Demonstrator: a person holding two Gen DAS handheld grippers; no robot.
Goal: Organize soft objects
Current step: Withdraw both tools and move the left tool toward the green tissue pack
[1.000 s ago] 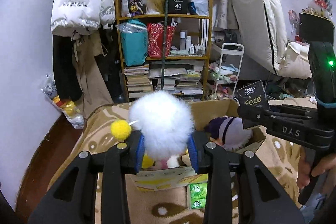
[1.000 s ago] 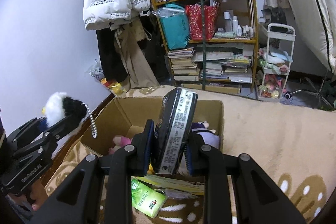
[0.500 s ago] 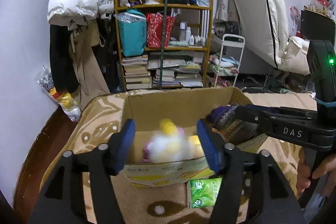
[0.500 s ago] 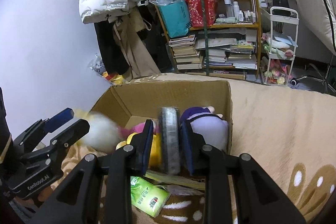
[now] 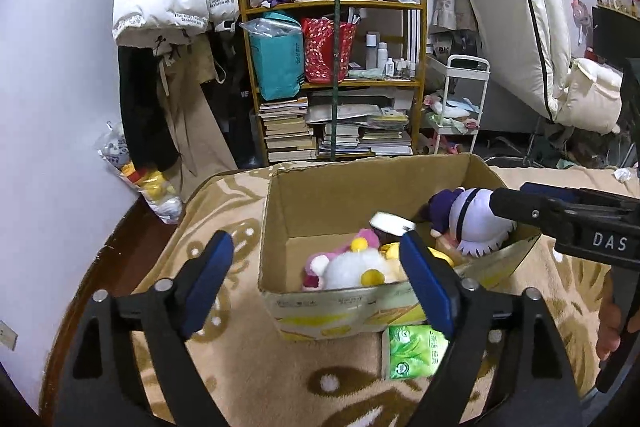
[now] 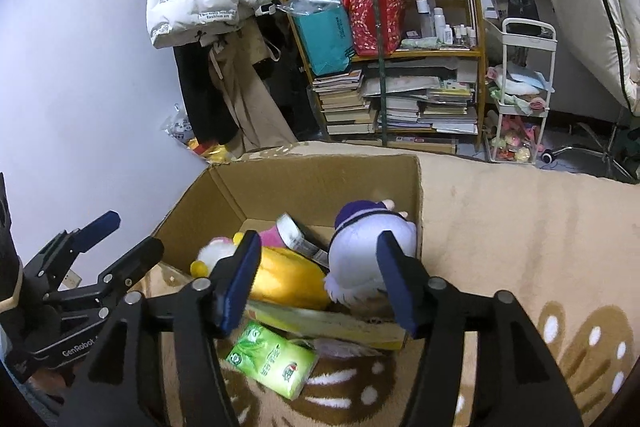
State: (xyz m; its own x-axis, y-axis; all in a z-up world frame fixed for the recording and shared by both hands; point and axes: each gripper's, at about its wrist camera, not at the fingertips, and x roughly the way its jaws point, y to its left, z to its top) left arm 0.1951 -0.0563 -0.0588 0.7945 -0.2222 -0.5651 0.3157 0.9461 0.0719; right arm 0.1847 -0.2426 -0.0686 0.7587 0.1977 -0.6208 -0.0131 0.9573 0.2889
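Showing both tools empty above the cardboard box (image 5: 332, 203): left tool (image 5: 316, 283) and right tool (image 6: 316, 281) jaws opening, nothing between. White plush (image 5: 352, 267), yellow plush (image 6: 280, 283) and purple doll (image 6: 368, 247) lie inside, just ahead. Green tissue pack (image 6: 272, 359) remains outside, below.

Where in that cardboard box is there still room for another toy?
The brown cardboard box has bare floor at its left, beside the white fluffy toy. The right is crowded: yellow plush, purple-capped doll, dark packet.

Plush toys (image 5: 352, 267) inside cardboard box (image 5: 344, 311)
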